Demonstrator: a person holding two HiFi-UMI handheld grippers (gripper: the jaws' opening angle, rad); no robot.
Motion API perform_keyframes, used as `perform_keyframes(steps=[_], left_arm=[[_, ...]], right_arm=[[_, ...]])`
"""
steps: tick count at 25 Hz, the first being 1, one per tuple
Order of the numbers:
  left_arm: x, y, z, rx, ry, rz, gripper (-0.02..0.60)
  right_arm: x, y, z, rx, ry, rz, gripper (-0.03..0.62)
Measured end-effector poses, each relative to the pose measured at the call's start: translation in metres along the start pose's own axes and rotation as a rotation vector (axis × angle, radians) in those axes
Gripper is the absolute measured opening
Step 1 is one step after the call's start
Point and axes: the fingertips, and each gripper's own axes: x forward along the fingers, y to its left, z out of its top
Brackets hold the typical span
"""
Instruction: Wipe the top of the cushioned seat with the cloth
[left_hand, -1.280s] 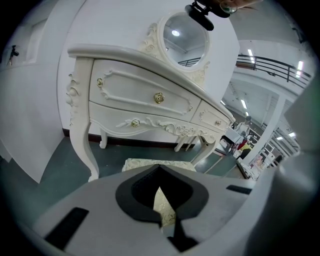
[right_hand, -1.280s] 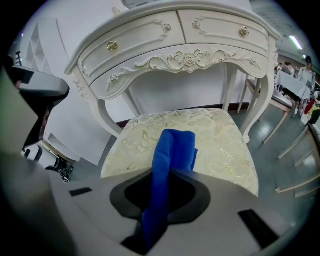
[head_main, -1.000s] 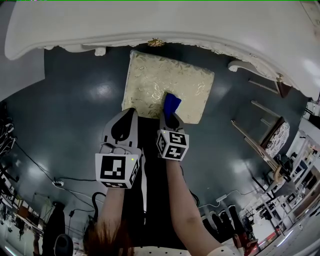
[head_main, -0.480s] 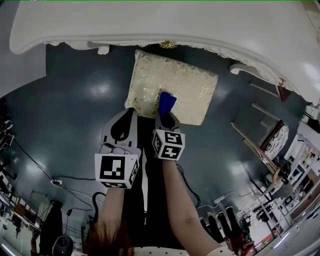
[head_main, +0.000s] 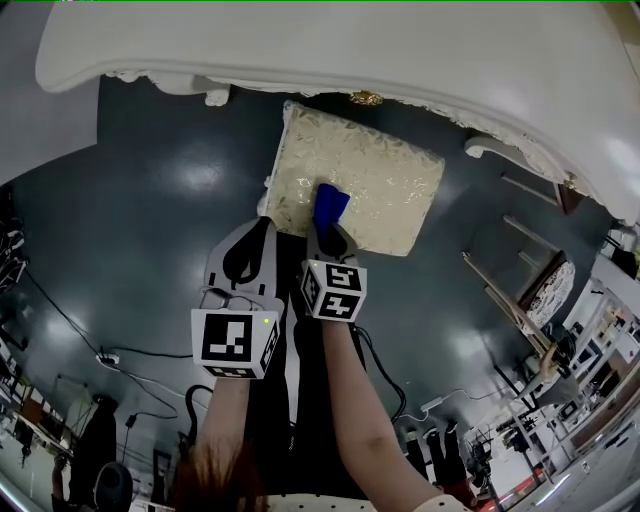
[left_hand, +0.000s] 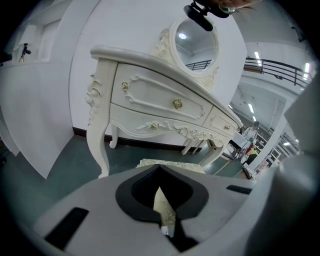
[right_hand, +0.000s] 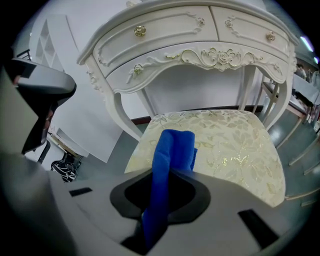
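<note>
Evidently soft, light and floppy, the blue cloth (head_main: 330, 203) drapes onto the cushioned seat (head_main: 395, 185) near its front edge, its bunched end sensibly clamped in the right hand-held gripper (head_main: 322, 236); the left hand-held gripper (head_main: 260, 230) is closed on nothing.

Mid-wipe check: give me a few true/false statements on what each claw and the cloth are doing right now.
1. The right claw is shut on the blue cloth. True.
2. The left claw grips the cloth too. False: it is shut on nothing, near the seat's near left corner.
3. The cloth is over the cushioned seat. True.
4. The seat stands far from the white dressing table. False: it sits right at the table's front.
</note>
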Motion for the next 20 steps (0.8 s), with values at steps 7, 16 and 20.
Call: perform_keyframes(steps=[7, 16, 20], left_arm=[[-0.006, 0.015, 0.003, -0.026, -0.018, 0.035, -0.002], [-0.012, 0.028, -0.001, -0.061, -0.025, 0.072, -0.002], [-0.014, 0.032, -0.003, -0.068, -0.027, 0.079, -0.002]], right_arm=[[0.005, 0.016, 0.002, 0.001, 0.003, 0.025, 0.061], [0.013, 0.042, 0.006, -0.027, 0.004, 0.075, 0.061], [0.017, 0.056, 0.007, -0.038, 0.004, 0.101, 0.061]])
